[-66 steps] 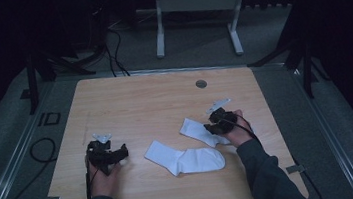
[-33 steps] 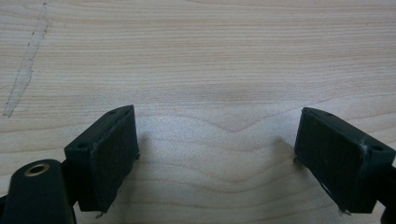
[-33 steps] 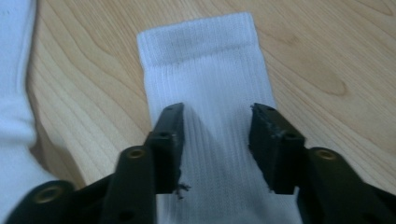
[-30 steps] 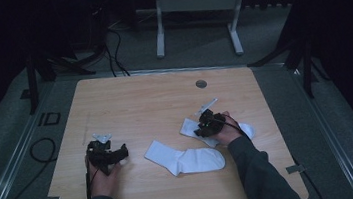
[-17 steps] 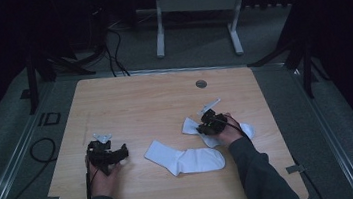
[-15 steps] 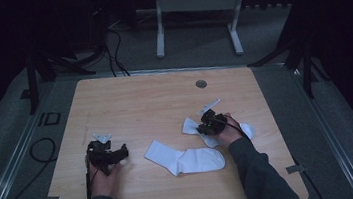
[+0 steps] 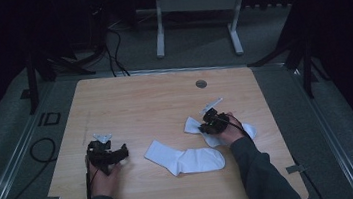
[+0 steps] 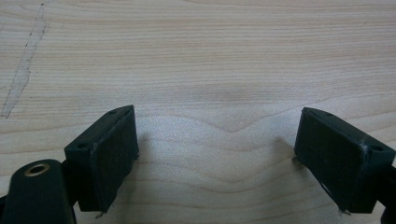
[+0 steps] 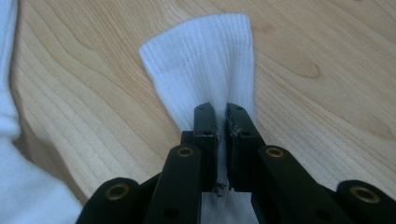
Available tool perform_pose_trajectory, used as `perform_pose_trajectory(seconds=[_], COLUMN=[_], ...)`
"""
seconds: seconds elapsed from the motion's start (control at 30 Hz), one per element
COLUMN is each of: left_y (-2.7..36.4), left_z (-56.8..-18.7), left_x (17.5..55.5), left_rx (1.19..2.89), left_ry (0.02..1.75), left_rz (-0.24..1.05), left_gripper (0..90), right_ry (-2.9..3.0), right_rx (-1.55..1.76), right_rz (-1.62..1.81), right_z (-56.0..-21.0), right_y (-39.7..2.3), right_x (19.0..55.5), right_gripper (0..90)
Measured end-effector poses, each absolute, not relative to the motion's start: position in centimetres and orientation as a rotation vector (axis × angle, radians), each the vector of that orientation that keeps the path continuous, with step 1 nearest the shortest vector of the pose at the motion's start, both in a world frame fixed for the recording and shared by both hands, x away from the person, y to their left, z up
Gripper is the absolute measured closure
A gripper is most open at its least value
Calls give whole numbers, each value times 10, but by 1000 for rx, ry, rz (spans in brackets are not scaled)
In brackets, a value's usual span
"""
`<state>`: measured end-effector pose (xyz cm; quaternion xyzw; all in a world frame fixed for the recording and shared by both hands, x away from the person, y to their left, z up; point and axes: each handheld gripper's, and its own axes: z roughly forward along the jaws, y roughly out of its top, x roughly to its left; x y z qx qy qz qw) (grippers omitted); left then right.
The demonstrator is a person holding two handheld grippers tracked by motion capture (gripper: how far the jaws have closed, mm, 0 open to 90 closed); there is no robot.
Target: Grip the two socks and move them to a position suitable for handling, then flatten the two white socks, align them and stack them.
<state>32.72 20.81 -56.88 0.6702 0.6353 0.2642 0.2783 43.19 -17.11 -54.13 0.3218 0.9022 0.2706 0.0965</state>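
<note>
On the light wooden bench point(image 7: 130, 110), toward its right edge, the right gripper point(image 7: 211, 124) sits over a white ribbed cotton sock point(image 7: 193, 126) that lies flat on the wood, part of it showing to the left of the gripper and part beyond the person's right hand point(image 7: 230, 125), nearer the right edge. From the right gripper view the two black jaws have just been closing and now stand almost together, pinching a fold of that ribbed sock point(image 9: 205, 65) between their pads, with the cuff end fanning out on the wood beyond the tips. A second white sock point(image 7: 186, 157), bent at the heel, lies just beside it toward the near edge, roughly midway between the two hands and touching neither gripper. Near the left part of the near edge, the left gripper point(image 7: 106, 153) rests low over bare wood, held by the person's left hand point(image 7: 104, 180), well apart from both socks. From the left gripper view its jaws stand wide apart with only wood grain point(image 8: 215, 70) between them. A small round grey grommet point(image 7: 201, 83) is set into the bench near the far edge.
</note>
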Motion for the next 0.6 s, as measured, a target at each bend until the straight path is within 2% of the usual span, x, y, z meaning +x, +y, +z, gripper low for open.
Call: perform_pose_trajectory(seconds=[0.33, 0.6], left_y=[208, 208], left_z=[-569, -569], left_x=[327, 327], left_rx=[1798, 1797], left_ry=[1705, 1705], left_rz=[709, 709], left_gripper=[133, 133], right_ry=[2662, 2609], right_rx=[958, 907], right_rz=[815, 888], right_z=[-540, -508], right_y=[-172, -182], right_x=[430, 420], right_gripper=[844, 844])
